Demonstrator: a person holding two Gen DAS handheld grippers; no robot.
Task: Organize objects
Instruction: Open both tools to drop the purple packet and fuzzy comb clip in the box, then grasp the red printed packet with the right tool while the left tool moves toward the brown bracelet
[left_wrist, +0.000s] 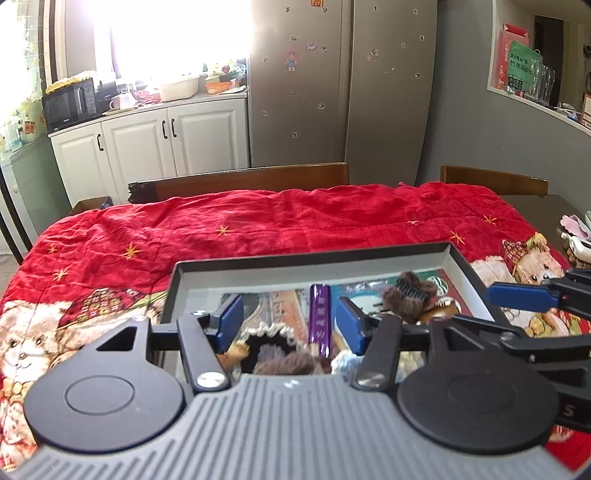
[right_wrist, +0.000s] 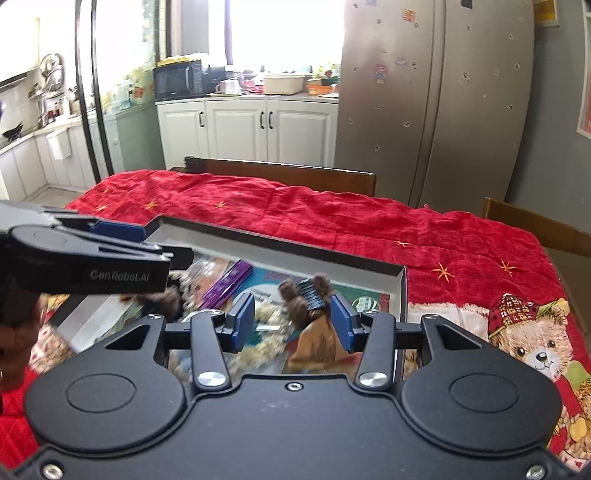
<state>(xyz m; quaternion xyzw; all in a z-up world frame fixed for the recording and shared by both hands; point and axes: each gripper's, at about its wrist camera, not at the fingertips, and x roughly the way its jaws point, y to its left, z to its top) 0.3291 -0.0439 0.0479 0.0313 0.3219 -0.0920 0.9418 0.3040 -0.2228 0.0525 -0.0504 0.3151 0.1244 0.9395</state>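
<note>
A shallow dark box (left_wrist: 310, 258) with a grey inner wall sits on the red quilt and also shows in the right wrist view (right_wrist: 280, 245). It holds a purple stick (left_wrist: 320, 317), a brown furry hair claw clip (left_wrist: 410, 295), a black frilly scrunchie (left_wrist: 271, 334) and other small items. My left gripper (left_wrist: 290, 325) is open above the box, its pads on either side of the purple stick. My right gripper (right_wrist: 291, 319) is open over the box, with the furry clip (right_wrist: 306, 295) and a tan item (right_wrist: 319, 339) between its pads, untouched as far as I can tell.
The red teddy-bear quilt (left_wrist: 258, 221) covers the table. Wooden chair backs (left_wrist: 258, 181) stand at the far edge. Small items (left_wrist: 576, 240) lie on bare table at the right. Cabinets and a fridge stand behind.
</note>
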